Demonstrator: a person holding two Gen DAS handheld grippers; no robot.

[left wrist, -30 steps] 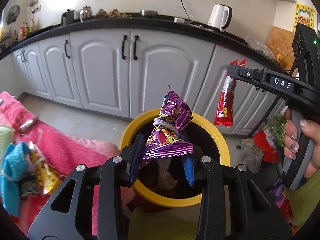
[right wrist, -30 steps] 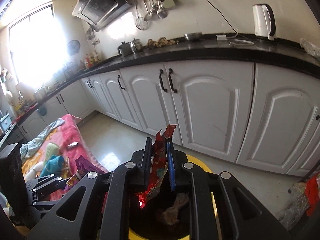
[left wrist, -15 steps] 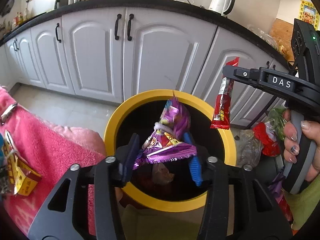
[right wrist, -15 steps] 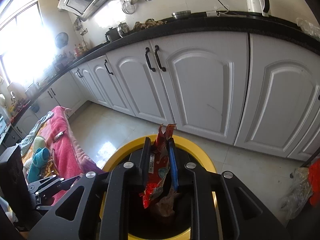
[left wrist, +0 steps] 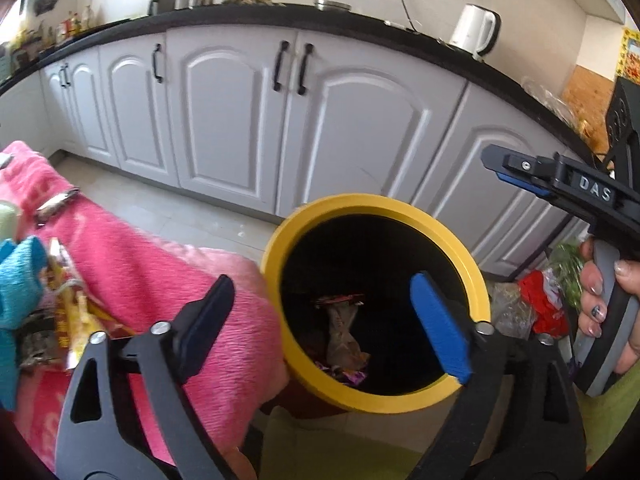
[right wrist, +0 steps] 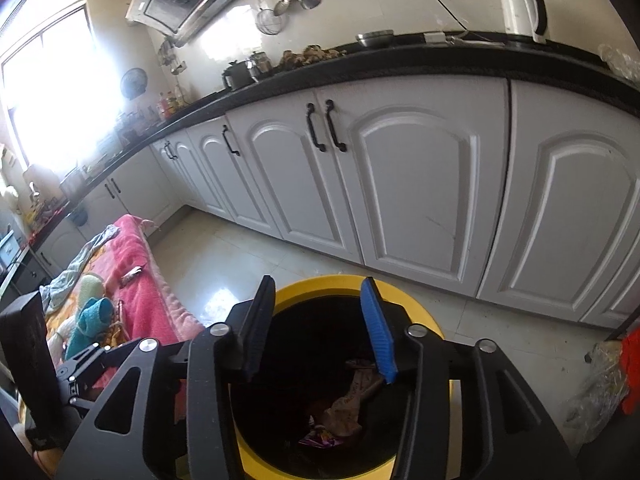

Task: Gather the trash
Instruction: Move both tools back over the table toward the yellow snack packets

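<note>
A yellow-rimmed bin [left wrist: 276,240] stands on the floor in front of white cabinets; it also shows in the right wrist view [right wrist: 320,282]. Crumpled wrappers [left wrist: 340,336] lie at its bottom, with a purple wrapper [right wrist: 320,438] among them. My left gripper [left wrist: 320,300] is open and empty above the bin's left rim. My right gripper [right wrist: 318,320] is open and empty over the bin mouth; it also shows in the left wrist view [left wrist: 520,172], held by a hand. A yellow wrapper [left wrist: 72,312] lies on the pink blanket.
A pink blanket [left wrist: 140,264] with a teal cloth [left wrist: 16,292] lies left of the bin. Plastic bags with red and green contents [left wrist: 540,304] sit on the floor to the right. White cabinets [right wrist: 400,184] and a black counter with a kettle [right wrist: 520,0] lie behind.
Both grippers opened. The purple wrapper dropped from the left gripper and the red wrapper from the right gripper into the bin. The left gripper shifted left toward the blanket.
</note>
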